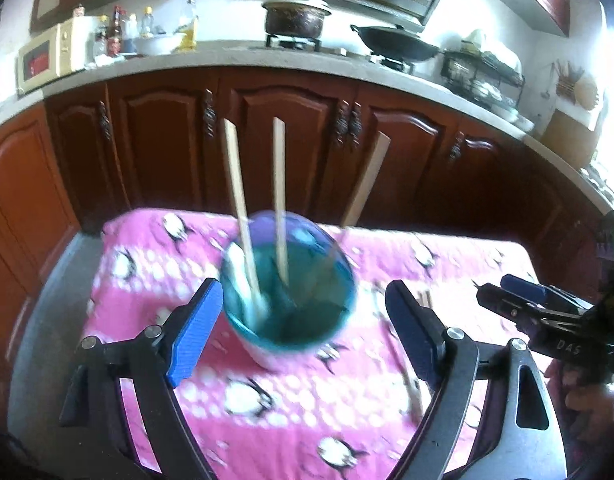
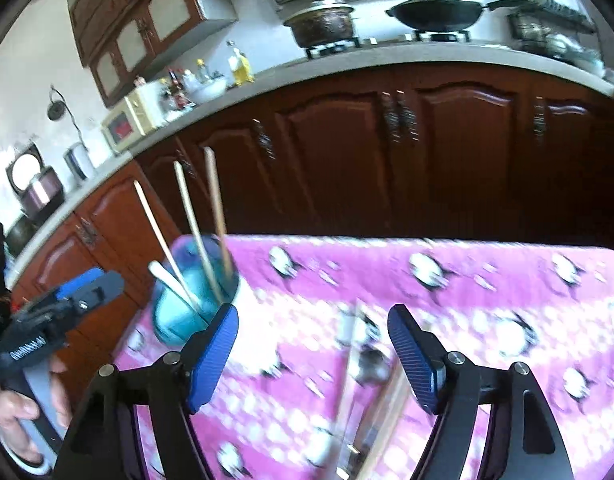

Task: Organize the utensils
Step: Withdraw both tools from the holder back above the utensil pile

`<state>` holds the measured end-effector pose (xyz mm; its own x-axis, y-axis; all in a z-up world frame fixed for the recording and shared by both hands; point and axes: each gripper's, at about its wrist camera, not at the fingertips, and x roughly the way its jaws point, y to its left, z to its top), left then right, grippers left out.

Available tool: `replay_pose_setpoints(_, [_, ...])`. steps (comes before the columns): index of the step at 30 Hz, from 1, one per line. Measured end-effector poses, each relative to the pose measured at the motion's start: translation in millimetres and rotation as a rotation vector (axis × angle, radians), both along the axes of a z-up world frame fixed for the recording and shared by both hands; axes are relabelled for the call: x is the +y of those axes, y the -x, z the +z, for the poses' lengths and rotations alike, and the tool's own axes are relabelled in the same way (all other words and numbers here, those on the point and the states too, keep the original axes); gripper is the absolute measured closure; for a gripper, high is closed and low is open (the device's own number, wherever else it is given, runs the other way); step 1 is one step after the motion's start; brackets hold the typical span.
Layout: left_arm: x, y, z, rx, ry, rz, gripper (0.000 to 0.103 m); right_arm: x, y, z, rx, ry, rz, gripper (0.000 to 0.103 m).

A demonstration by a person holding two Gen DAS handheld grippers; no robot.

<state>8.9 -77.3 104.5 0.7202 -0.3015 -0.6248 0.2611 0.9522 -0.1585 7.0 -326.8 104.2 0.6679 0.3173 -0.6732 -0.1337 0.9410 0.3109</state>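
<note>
In the left wrist view, the left gripper (image 1: pixel 303 328) stood spread wide at the bottom of the frame, pinching nothing; its pads flanked the blue cup (image 1: pixel 287 292) at centre without pressing it. Three chopsticks (image 1: pixel 238 184) and a white spoon (image 1: pixel 247 280) already stood in that cup on the pink penguin cloth (image 1: pixel 155 272).

In the right wrist view, the right gripper (image 2: pixel 313 354) was likewise spread and empty, low in the frame. Between and below its pads lay blurred loose utensils (image 2: pixel 361 364), seemingly chopsticks and a metal spoon, on the cloth. Judging by this, sorting was partly done; those pieces remained to go into the cup at left
</note>
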Motion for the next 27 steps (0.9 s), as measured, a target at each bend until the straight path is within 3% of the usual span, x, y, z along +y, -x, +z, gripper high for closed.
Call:
replay_pose_setpoints(3, [-21, 16, -8, 0.014, -0.002, -0.036, 0.019, -17, 20, -6, 0.016, 0.001, -0.036, 0.021])
replay_pose_setpoints(12, [-71, 32, -37, 0.078, -0.039, -0.116, 0.019, -56, 66, -22, 0.049, 0.047, -0.123, 0.020])
replay_pose_setpoints(27, [-79, 28, -53, 0.113, -0.069, -0.118, 0.019, -73, 76, -32, 0.096, 0.044, -0.165, 0.020])
